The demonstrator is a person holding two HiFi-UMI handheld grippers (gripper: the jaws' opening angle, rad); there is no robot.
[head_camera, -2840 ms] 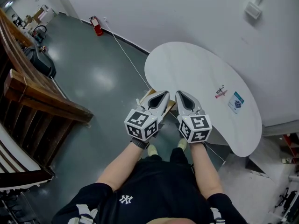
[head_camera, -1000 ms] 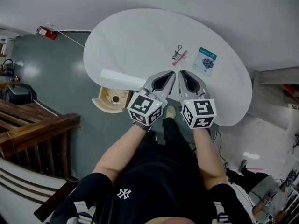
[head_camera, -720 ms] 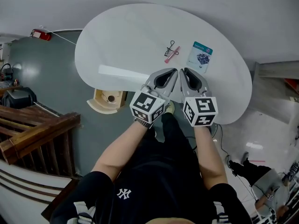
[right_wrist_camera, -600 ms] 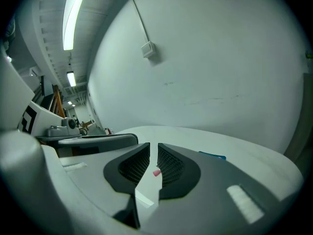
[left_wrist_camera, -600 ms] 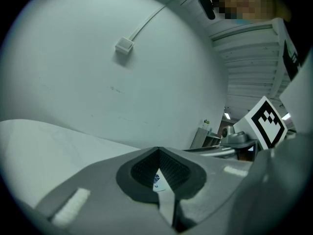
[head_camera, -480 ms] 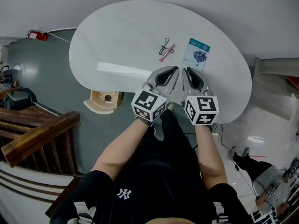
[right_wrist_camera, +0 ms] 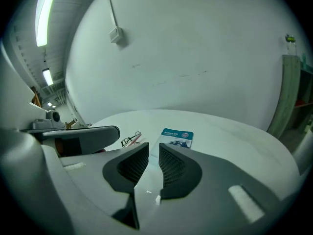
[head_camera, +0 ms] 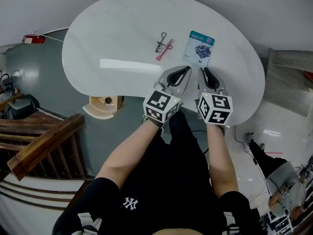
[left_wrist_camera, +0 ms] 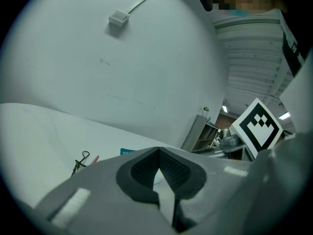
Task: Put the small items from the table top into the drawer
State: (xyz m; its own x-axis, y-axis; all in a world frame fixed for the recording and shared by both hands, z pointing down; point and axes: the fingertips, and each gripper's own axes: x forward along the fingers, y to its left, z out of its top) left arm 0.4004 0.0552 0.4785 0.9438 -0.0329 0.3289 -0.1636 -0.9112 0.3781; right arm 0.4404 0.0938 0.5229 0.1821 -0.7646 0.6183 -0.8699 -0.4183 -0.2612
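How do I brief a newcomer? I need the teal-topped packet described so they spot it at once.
On the white rounded table, look near the middle. The packet lies right of a black wire tool and a pink stick. It alone is a flat card, teal band on top, dark picture below.

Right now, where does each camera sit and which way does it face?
Head view: on the person's head, looking steeply down at the table; both forearms, the left gripper and the right gripper show.
Left gripper view: rides the left gripper, looking along its shut jaws across the table to the wall.
Right gripper view: rides the right gripper, looking across the table; its jaws have just been opening, nothing between them.
Shared: all three show the packet and the eyelash curler.
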